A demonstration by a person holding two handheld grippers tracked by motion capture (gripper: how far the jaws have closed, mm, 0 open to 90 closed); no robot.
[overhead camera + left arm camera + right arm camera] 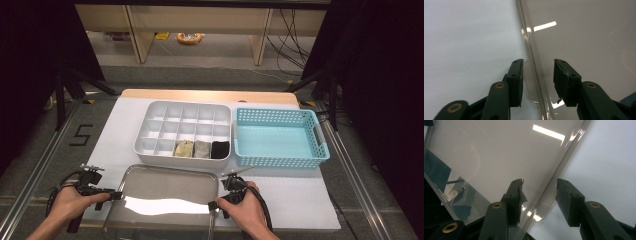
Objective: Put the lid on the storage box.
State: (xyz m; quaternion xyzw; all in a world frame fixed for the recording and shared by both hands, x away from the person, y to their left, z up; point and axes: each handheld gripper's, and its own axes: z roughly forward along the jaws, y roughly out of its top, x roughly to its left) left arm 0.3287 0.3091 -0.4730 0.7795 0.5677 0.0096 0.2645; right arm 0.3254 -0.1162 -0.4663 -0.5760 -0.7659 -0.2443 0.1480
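Clear lid (165,192) | on white table (300,200) | both jaws open astride its rims, not gripping

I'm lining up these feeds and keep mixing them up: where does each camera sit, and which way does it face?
High view: above the person's side, facing forward and down on the table; both hands, both grippers.
Left gripper view: rides the left gripper, facing the clear lid; its jaws straddle the rim.
Right gripper view: rides the right gripper; jaws straddle the opposite rim.
All share the lid.

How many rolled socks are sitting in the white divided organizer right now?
3, side by side in the front row of the white organizer: a yellowish sock, a grey sock and a black sock.
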